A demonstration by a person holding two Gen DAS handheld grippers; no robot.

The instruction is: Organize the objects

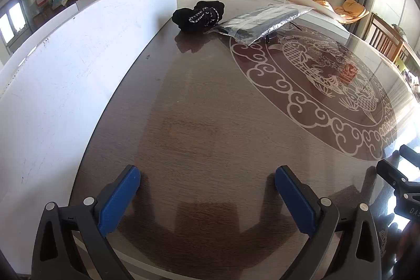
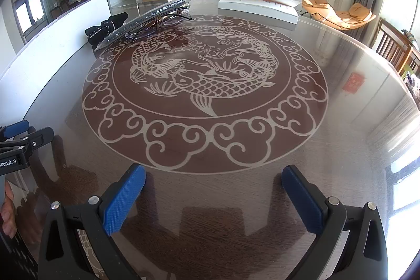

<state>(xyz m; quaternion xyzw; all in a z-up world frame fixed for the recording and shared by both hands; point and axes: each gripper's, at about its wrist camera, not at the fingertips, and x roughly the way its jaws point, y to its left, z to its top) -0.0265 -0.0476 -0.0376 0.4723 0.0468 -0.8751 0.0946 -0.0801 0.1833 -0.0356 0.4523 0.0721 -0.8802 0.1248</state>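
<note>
Ahead of your left gripper [image 1: 207,180], far across the table [image 1: 210,122], lies a black knitted bundle [image 1: 199,15] with white stitching, close against the white board [image 1: 78,64] that runs along the gripper's left side. Just to the right of the bundle, and seemingly touching it, sits a clear plastic package [image 1: 262,20] holding something dark; one end tilts upward off the glass. Your left gripper's blue-padded fingers [image 1: 118,204] stand wide apart with nothing between them, hovering low over the bare wood-grain surface near its edge. At the far right of that view you can catch part of your right gripper's black frame.

Your right gripper [image 2: 214,185] is likewise spread wide and empty, its blue pads [image 2: 123,204] just short of the scrolled border of the round fish medallion [image 2: 204,85] set in the tabletop. From it, the same bundle [image 2: 105,28] and plastic package [image 2: 149,17] lie well ahead and to the left, beyond the medallion's far rim; the package overlaps that rim slightly. Thin dark cords show beneath the package's raised side, though you cannot tell what they belong to. A flat white box [image 2: 258,5] rests at the table's far end, straight ahead and slightly right. Your left gripper shows at the left margin, with fingertips of your hand [image 2: 6,211] below it.
</note>
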